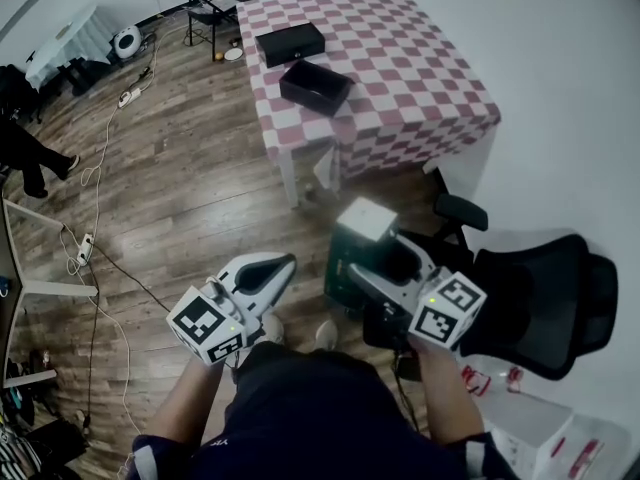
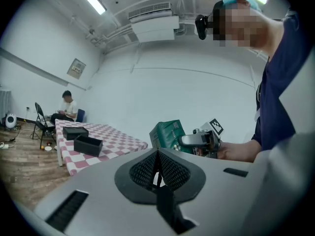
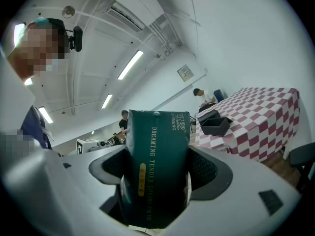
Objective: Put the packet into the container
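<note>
Two grippers were in my hands, and only one carried anything. My right gripper (image 1: 372,256) had its jaws spread wide and clamped on the flanks of the green packet (image 3: 156,132), which stood up out of them lengthwise, its long axis running along the jaws and its top end pointing away from me. My left gripper (image 2: 157,168) was closed, pad against pad, with nothing between.

The container (image 1: 315,86), an open black tray, sat near the front left corner of the checked table (image 1: 420,68), just in front of a second black box (image 1: 290,43). It lay well apart from me, straight ahead of the packet and a little to its left, with bare wooden floor between. Its long side ran skewed to the table edge.

Neither hand was clearly the nearer, but the right had the load. I judged the carry forward had to come first, then tipping the packet's long axis down into line with the tray.
</note>
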